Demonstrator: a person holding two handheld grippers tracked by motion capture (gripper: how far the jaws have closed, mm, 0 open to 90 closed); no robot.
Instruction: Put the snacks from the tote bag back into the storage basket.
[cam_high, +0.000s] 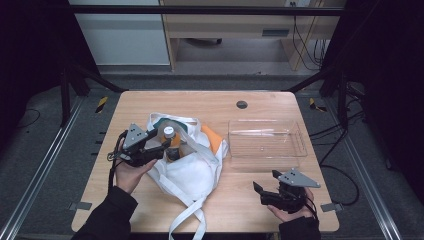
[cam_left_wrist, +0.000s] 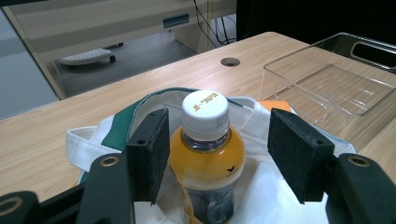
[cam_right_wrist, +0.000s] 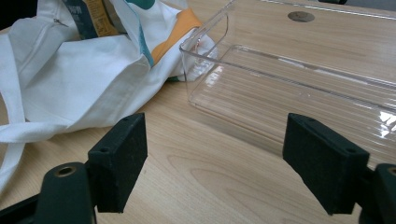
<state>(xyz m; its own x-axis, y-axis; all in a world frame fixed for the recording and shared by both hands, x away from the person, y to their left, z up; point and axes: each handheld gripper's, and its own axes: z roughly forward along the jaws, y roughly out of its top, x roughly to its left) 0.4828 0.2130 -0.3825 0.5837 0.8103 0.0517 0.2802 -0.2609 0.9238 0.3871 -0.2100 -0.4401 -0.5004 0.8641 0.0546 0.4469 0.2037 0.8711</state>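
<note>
A bottle of orange drink with a white cap stands upright in the mouth of a white tote bag on the wooden table. In the left gripper view the bottle sits between the two black pads, with a gap on each side. My left gripper is open around the bottle's neck and shoulder. My right gripper is open and holds nothing, low over the table's front right. It faces a clear plastic tray.
The bag has green trim, an orange patch and long straps trailing to the front edge. A round cable hole lies near the table's far edge. The clear tray stands right of the bag.
</note>
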